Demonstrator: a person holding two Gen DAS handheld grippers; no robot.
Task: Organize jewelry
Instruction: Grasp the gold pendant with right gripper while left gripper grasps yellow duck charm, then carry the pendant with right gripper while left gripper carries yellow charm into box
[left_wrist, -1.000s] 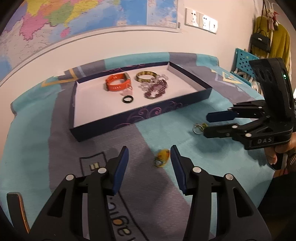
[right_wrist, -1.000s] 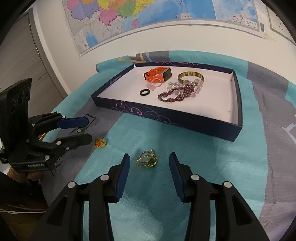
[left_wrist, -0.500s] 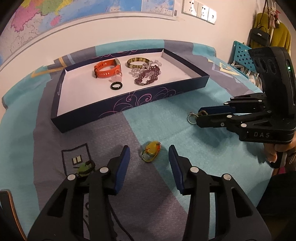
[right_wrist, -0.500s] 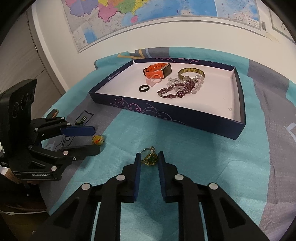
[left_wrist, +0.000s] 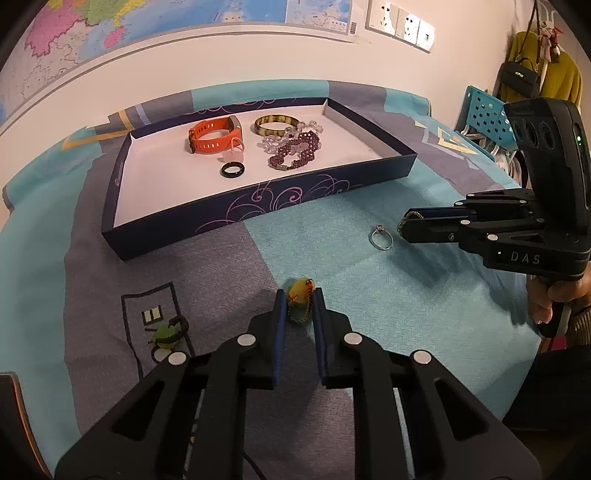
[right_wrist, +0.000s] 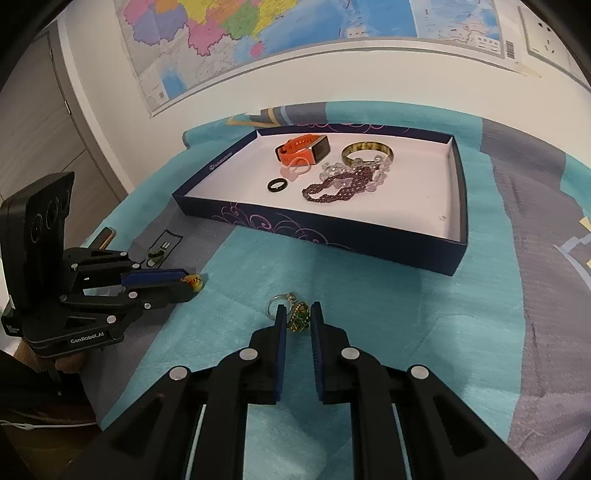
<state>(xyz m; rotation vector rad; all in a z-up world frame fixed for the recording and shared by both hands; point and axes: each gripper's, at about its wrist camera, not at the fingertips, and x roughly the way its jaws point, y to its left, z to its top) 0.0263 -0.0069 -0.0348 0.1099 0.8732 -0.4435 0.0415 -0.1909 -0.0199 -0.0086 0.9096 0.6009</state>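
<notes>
Two pieces sit between fingers at once. Left gripper (left_wrist: 299, 306): jaws closing around a yellow charm (left_wrist: 300, 291) with a bead chain; the charm sits between the fingertips, blue pads at its sides, and it lies on the table. Whether the pads already press on it I cannot tell. Right gripper (right_wrist: 297, 319): jaws closing on a green-gold brooch (right_wrist: 300, 317), pads tight against both its sides, brooch low on the cloth (right_wrist: 388, 314).

Silver ring (right_wrist: 277, 303) lies just left of the right fingertips, touching or nearly touching the left pad, not between the pads. From the left wrist view the ring (left_wrist: 381, 236) is just off the right gripper's tip (left_wrist: 406, 225).

Green charm (left_wrist: 167, 335) lies left of the left fingers, well outside them, on the grey patch of cloth.

Ahead of both pairs of fingers: a navy tray (left_wrist: 258, 206) with white floor. In it: orange watch (left_wrist: 212, 134), black ring (left_wrist: 232, 170), clear pink loop (left_wrist: 233, 149), amber bangle (left_wrist: 275, 123), purple bead strand (left_wrist: 295, 151), clear bead strand (left_wrist: 273, 139) tangled beside it.

A hand (left_wrist: 554, 302) grips the right gripper's handle.
</notes>
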